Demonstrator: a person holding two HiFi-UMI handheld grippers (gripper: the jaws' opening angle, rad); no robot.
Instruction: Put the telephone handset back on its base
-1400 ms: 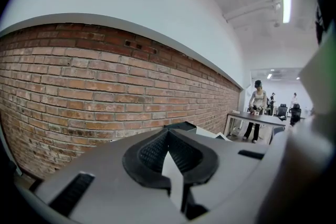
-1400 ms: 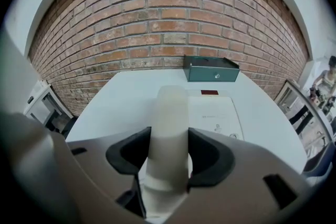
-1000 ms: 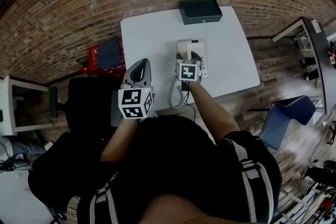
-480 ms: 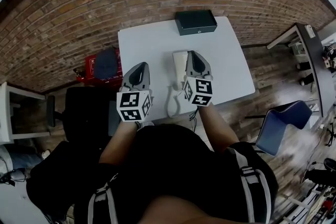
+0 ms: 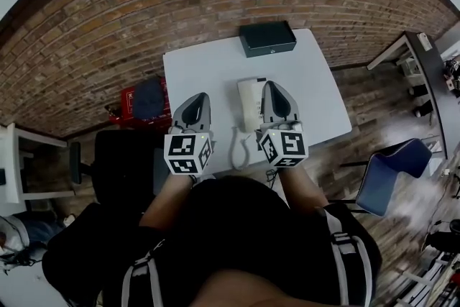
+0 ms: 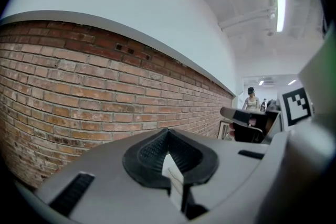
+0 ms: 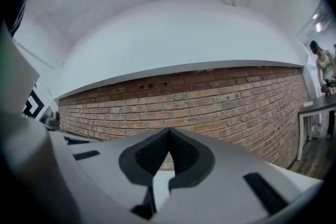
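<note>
Above the worktop (image 5: pixel 208 65), left tongs (image 5: pixel 200 96) and right tongs (image 5: pixel 270 85) hover closed and empty, since the telephone handset (image 5: pixel 246 104) seemingly sits on its base (image 5: pixel 255 82).

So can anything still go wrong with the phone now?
Maybe two things. The coiled cord lies near the front edge of the table, close to the person's arms, so an arm or the right gripper might snag it and drag the telephone. Also, the right gripper covers part of the telephone in the head view, so I cannot tell whether its handset sits fully down. If not, it could slide off.
</note>
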